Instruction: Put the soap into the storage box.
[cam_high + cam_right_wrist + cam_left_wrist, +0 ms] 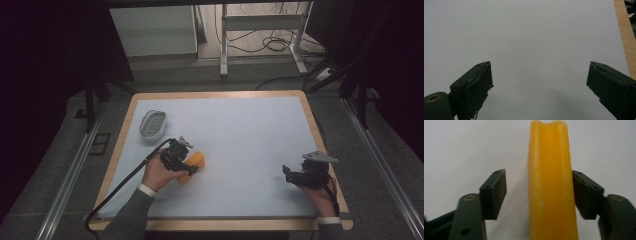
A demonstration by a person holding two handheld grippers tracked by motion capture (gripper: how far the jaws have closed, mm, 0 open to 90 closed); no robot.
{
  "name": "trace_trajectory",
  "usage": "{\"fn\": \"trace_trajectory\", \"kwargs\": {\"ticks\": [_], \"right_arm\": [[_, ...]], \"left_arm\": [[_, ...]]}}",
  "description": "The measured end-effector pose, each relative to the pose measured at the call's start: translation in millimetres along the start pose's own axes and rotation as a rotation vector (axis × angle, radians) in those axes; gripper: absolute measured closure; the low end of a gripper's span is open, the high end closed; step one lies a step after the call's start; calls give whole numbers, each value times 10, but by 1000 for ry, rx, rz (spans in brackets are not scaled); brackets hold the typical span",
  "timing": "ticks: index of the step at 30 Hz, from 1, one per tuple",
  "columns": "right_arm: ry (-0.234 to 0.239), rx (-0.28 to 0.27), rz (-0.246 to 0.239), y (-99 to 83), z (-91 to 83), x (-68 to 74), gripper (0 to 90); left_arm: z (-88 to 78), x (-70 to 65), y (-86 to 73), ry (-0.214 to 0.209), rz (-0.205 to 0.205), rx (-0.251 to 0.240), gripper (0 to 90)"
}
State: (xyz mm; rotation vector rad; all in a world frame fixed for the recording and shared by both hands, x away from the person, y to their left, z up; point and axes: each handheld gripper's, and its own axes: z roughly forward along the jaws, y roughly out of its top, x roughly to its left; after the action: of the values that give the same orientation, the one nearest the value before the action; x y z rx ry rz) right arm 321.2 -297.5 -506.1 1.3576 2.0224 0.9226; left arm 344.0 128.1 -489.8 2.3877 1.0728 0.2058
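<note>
In the high view, a white sheet is covering the wooden-rimmed desk. The left tool is sitting low over a yellow block left of the middle of the desk, toward the near edge. The block is lying flat with its long axis running diagonally, from near left to far right. A small white basket is standing well apart from it, toward the far left corner; what is lying in it is too small to tell. The right tool is resting near the right edge, well apart from the block, with bare sheet between them. Nothing is standing between the left tool and the block.

In the left gripper view, the yellow block is running straight away from the camera between the jaws, a shallow groove showing along its upper face. One pad is lying against its side; the other pad is standing clear, with a gap of white sheet between. The jaws are half open and not yet gripping.

In the right gripper view, the right tool is holding its jaws wide with bare white sheet between them, the desk's wooden edge running along the side.
</note>
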Motion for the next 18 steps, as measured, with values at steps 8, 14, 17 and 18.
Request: {"fn": "trace_trajectory", "kwargs": {"ticks": [8, 14, 17, 18], "right_arm": [[-2, 10, 6, -8, 13, -9, 63], [-5, 5, 8, -8, 7, -18, 63], [-7, 5, 8, -5, 3, -16, 63], [-6, 5, 8, -3, 1, -15, 63]], "left_arm": [[43, -57, -7, -13, 9, 13, 587], [31, -57, -8, -5, 9, 10, 608], [5, -33, -10, -15, 11, 18, 609], [-11, -23, -10, -18, 9, 15, 609]]}}
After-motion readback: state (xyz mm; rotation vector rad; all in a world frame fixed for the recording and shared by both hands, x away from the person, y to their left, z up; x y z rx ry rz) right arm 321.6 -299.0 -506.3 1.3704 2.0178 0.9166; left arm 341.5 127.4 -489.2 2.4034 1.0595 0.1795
